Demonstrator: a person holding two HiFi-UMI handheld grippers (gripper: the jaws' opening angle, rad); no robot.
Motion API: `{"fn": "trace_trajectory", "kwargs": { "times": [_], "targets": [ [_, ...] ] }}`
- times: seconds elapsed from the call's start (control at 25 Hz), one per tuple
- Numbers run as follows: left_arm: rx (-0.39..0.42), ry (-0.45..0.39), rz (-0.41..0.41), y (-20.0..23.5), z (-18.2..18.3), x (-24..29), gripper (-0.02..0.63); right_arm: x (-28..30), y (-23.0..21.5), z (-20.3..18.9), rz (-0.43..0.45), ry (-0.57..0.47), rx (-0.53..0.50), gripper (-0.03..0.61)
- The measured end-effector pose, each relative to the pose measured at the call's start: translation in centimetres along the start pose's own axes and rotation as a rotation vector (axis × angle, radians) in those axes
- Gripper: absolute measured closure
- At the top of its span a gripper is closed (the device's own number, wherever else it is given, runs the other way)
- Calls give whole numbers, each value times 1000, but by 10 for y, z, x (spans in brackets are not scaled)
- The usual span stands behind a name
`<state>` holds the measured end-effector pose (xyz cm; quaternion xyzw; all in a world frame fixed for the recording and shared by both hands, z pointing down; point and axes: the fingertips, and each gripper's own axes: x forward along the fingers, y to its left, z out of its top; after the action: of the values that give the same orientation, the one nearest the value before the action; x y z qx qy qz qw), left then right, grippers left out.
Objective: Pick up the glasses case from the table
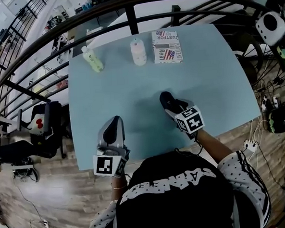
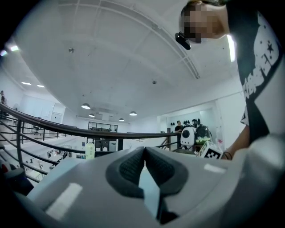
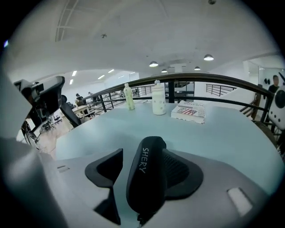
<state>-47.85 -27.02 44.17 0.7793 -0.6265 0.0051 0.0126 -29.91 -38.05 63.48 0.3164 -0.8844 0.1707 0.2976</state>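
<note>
table [image 1: 132, 97]: is showing a plain pale blue all over
glasses case [image 3: 144, 178]: is showing matte black, with white lettering running along its side
box [image 1: 167, 46]: is carrying grey-on-white newspaper print and a red, white and blue flag patch
left bottle [image 1: 93, 60]: is looking pale green under a white cap
middle bottle [image 1: 138, 52]: is showing white with a faint pink tint
left gripper [image 1: 115, 122]: is showing a light grey shell and black ribbed pads
right gripper [image 1: 174, 105]: is showing the same grey and black
left marker cube [image 1: 109, 165]: is showing black squares on white
right marker cube [image 1: 189, 119]: is showing the same pattern
top [image 1: 176, 200]: is showing black with white lettering
sleeve [image 1: 242, 175]: is showing white with black dots
floor [image 1: 56, 198]: is showing brown wood planks
railing [image 1: 126, 1]: is looking near black
</note>
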Motion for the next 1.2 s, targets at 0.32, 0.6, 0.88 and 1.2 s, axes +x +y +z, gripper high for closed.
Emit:
{"fn": "trace_trajectory", "kwargs": {
  "times": [0.32,0.6,0.88,1.2],
  "targets": [
    [-7,-9,-37,19,-6,19,614,29,-7,-15,-47,100,-41,240],
    [-30,-10,-64,26,-9,28,614,47,-11,-28,-87,168,-42,217],
    [-44,-24,-71,29,-10,33,614,56,-13,-33,-94,200,-12,202],
    [-57,-26,-67,32,-12,33,614,58,-14,-34,-74,219,36,206]
  ]
}}
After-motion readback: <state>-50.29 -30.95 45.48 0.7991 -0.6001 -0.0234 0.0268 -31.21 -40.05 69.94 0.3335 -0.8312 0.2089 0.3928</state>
